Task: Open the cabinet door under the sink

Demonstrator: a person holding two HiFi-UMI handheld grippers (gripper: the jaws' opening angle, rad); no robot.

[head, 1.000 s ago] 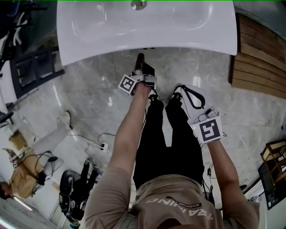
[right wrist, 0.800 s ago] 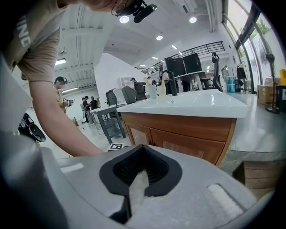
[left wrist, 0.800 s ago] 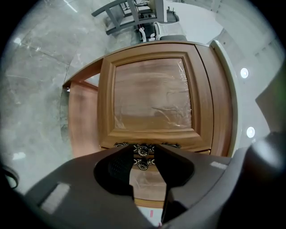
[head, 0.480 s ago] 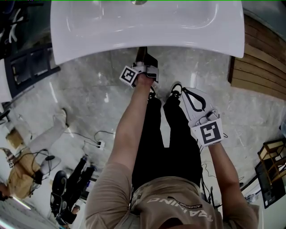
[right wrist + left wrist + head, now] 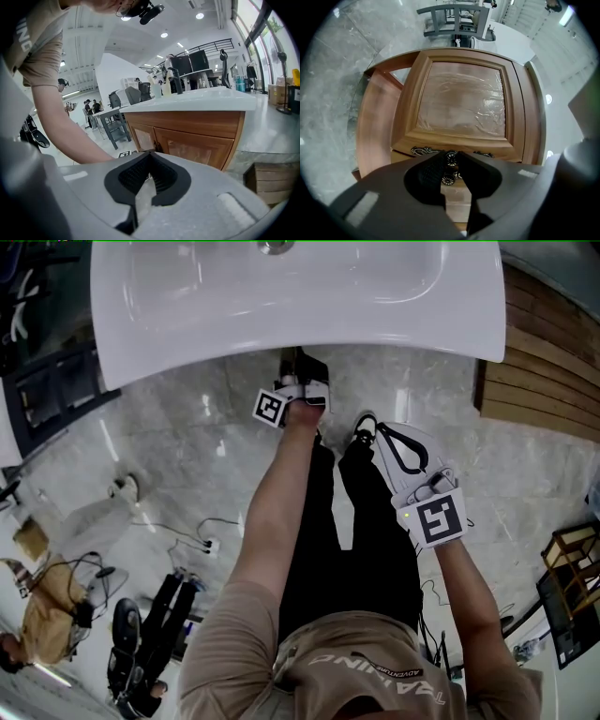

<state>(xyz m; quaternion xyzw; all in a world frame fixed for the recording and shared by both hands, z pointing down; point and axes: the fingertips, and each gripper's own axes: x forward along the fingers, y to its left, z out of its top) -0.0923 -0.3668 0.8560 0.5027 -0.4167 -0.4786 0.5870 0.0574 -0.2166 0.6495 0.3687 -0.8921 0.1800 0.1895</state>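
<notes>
- Location: the cabinet door (image 5: 459, 101) stands under the white sink (image 5: 187, 343) and faces the person. In the right gripper view the cabinet front (image 5: 197, 145) looks closed, both doors flush.
- Nearer hand: the left gripper (image 5: 451, 155) is at the door, pointing level under the sink's front edge. The other gripper hangs well back.
- Fingers, left: the jaws have just been closing and now stand at a narrow gap. The door knob (image 5: 451, 157) is between the fingertips (image 5: 433, 165), and the pads appear to bear on both its sides.
- A second knob (image 5: 448, 179) shows through the gap, lower in that view. It is judged to belong to the neighbouring door, which the gripper body hides, and it is not gripped.
- Governing relation: the knob sits on the door's meeting edge, dead ahead of the fingers. The panel runs away from it toward the top of the left gripper view, so the hinges are judged to lie on that far edge.
- Long axis: the door's floor-to-counter length lies across that view, marble floor (image 5: 328, 93) at the left, because the gripper is rolled onto its side.
- Assessment: the next move calls for a pull back toward the person, following the door's arc. The hold is at the tips only, so a slip is possible.
- Fingers, right: the right gripper (image 5: 150, 153) tilts downward with its tips together and nothing between them.
</notes>
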